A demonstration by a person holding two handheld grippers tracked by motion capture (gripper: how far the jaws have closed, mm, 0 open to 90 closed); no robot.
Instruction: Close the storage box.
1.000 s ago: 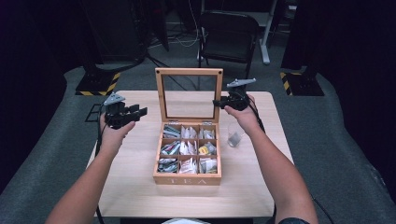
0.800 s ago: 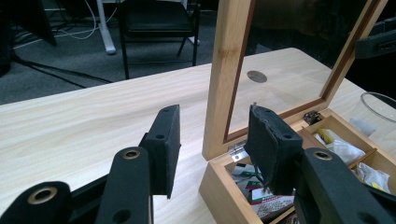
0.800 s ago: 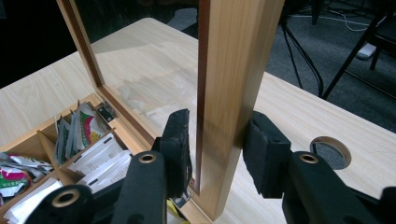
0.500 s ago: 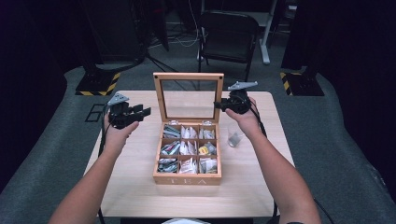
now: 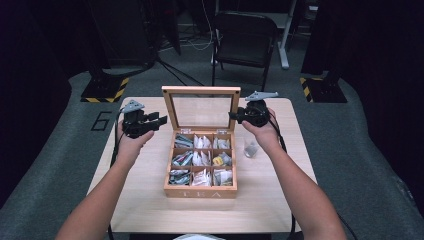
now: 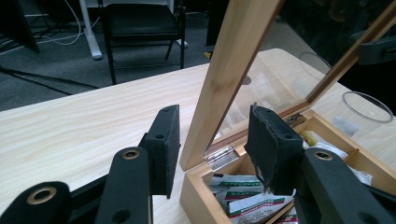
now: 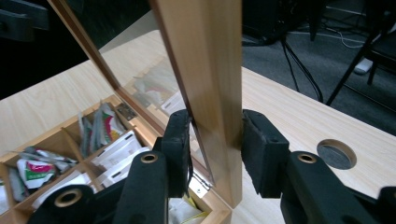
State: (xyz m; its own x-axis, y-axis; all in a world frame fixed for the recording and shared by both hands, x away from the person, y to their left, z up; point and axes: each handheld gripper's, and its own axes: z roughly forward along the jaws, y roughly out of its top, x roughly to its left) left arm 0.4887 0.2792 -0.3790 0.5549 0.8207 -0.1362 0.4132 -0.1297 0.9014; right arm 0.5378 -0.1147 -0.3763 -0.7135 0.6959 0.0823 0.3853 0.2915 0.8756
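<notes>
At the near edge of the table (image 5: 150,205) the two forearms of the person come in from below. In the middle of the table stands a wooden tea box (image 5: 201,189), with the word TEA on its front wall. Inside it are nine compartments, and each one holds tea bags (image 5: 200,159) in paper wrappers.

A little farther, the lid (image 5: 201,91) of the box stands upright on its hinges at the back edge. It is a wooden frame with a clear pane. The left gripper (image 5: 159,121) is just beside the left side of this frame. In the left gripper view its jaws are partly open around the frame edge (image 6: 229,70); there is a gap on both sides and the pads do not press the wood. The right gripper (image 5: 233,116) is at the right side of the lid. In the right gripper view its two pads (image 7: 180,140) stand on both sides of the frame bar (image 7: 210,88). The left pad seems to touch the wood, the other is very close, and the jaws have just opened a little.

To the right of the box, near the right hand, a clear glass cup (image 5: 251,148) stands on the table.

Behind the table, on the grey floor, is a black chair (image 5: 245,37).
</notes>
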